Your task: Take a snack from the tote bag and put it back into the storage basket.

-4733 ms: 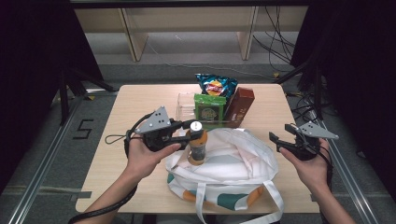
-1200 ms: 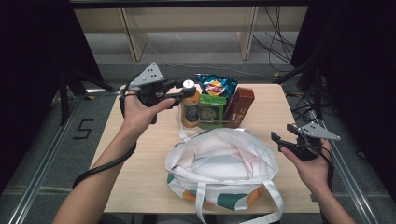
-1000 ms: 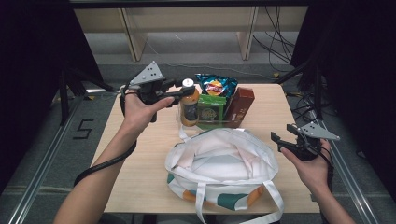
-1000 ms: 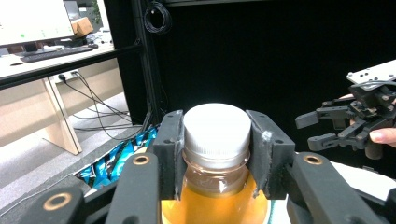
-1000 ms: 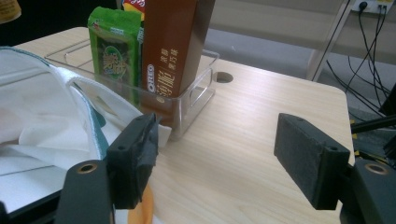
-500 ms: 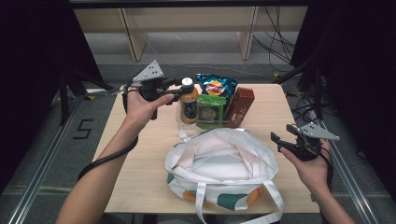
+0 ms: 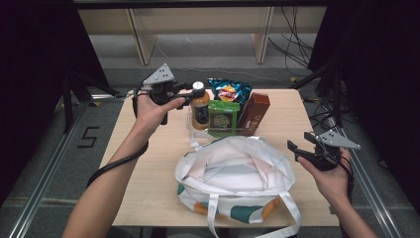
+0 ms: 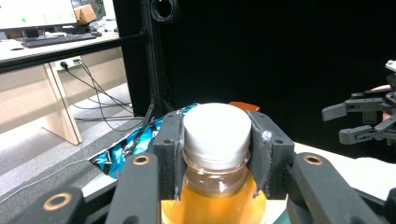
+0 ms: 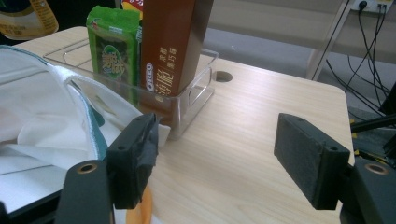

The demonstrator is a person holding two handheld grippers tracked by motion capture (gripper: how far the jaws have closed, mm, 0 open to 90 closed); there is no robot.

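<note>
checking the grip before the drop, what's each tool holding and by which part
The left tool is shut on the orange drink bottle, pads at its neck just under the white cap. The right tool is open, holding nothing.

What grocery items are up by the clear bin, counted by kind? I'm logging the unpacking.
Orange drink bottle with white cap, held in the left gripper: 1
Blue snack bag: 1
Green packet: 1
Brown carton: 1
Total: 4
</note>
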